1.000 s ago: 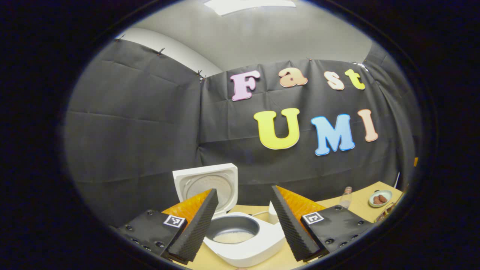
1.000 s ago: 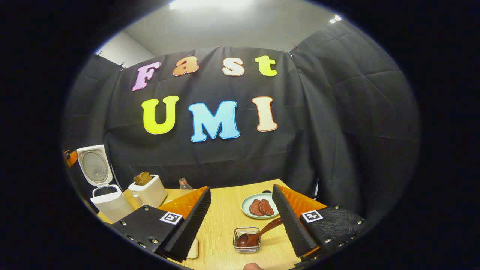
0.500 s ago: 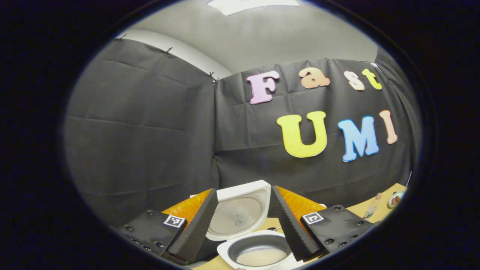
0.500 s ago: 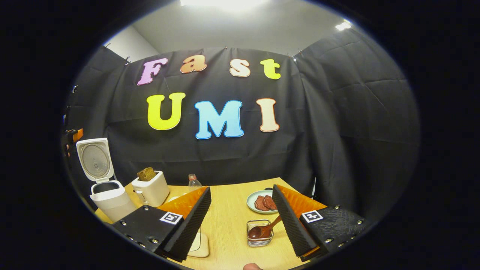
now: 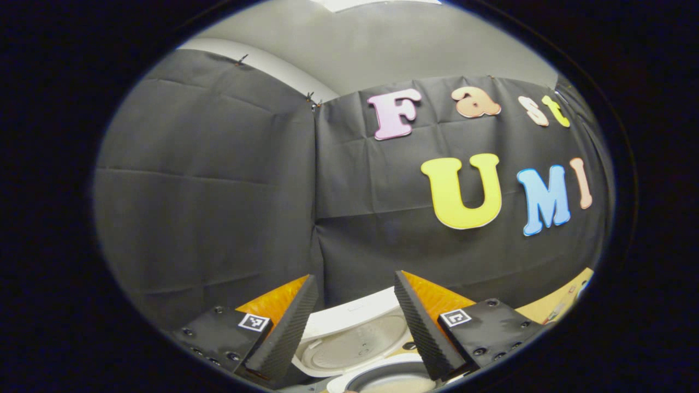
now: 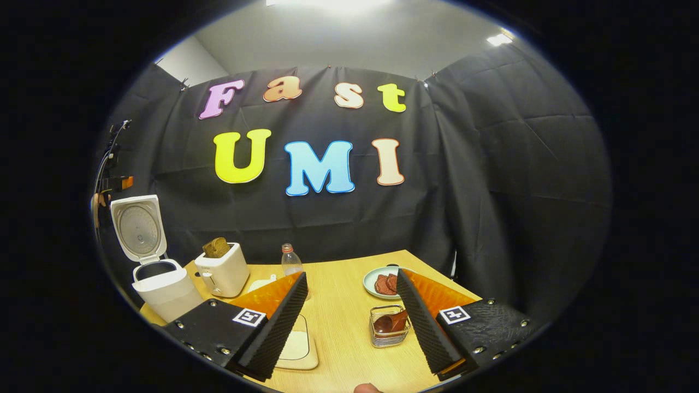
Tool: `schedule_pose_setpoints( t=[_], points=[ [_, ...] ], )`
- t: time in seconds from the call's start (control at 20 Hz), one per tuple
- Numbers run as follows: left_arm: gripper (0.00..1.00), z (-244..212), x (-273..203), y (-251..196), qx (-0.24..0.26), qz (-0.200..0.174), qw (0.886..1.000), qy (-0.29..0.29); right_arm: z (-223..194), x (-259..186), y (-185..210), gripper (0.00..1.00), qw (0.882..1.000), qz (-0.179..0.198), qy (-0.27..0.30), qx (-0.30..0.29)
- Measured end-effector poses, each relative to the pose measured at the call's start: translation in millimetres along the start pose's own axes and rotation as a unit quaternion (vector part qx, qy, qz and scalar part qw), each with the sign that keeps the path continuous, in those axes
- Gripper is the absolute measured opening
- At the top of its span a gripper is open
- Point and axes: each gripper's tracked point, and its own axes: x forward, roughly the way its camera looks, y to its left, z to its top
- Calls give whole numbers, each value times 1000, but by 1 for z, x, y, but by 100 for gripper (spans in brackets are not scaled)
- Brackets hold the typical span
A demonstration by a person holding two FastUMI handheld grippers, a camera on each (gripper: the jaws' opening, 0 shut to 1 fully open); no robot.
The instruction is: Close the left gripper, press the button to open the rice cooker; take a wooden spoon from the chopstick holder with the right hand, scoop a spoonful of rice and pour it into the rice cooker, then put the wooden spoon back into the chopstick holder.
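Both my grippers are standing with jaws spread wide and nothing between them. The left gripper (image 5: 355, 322) is hanging above the rice cooker (image 5: 357, 349), whose lid is already up; over the last second this view has been sliding down and in, so the raised lid now sits low between my fingers and only a sliver of the pot's rim is peeking out at the bottom edge. The rice inside was plain a second ago; now I can barely make it out.

The right gripper (image 6: 352, 319) is drawing back and up from the chopstick holder (image 6: 389, 327). A second ago the holder sat close under my fingers; now it is lying farther ahead on the table (image 6: 338, 338), just beside the right-hand finger. The wooden spoon (image 6: 390, 322) is resting in it, bowl showing dark against the wire, handle partly hidden behind that finger. From this side the rice cooker (image 6: 158, 278) is standing open at the far left, beside a toaster (image 6: 221, 270), with a bottle (image 6: 291, 261) and a plate (image 6: 377, 284) beyond.

My reading: lid open, spoon back in the holder, both grippers retreating. The task is looking all but finished.
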Motion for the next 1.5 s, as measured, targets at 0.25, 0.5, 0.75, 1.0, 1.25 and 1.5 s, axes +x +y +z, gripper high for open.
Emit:
schedule_pose_setpoints(
  t=[0.25,0.5,0.75,1.0,1.25,1.5],
  points=[
    [98,-25,45,10,-13,22,999,38,-5,4,0,100,1000,-1,9,-1],
    [98,-48,58,13,-31,32,996,74,-4,11,-2,100,1000,9,8,-14],
    [96,-51,53,9,-35,29,995,91,0,21,-7,100,1000,26,9,-1],
    [100,-52,20,-15,-32,24,994,99,10,30,-13,100,999,47,4,-3],
    [100,-60,-11,-38,-18,14,994,105,15,38,-30,100,998,59,5,-18],
    [100,-72,-41,-60,-10,4,993,117,23,46,-45,100,997,68,1,-23]
  ],
)
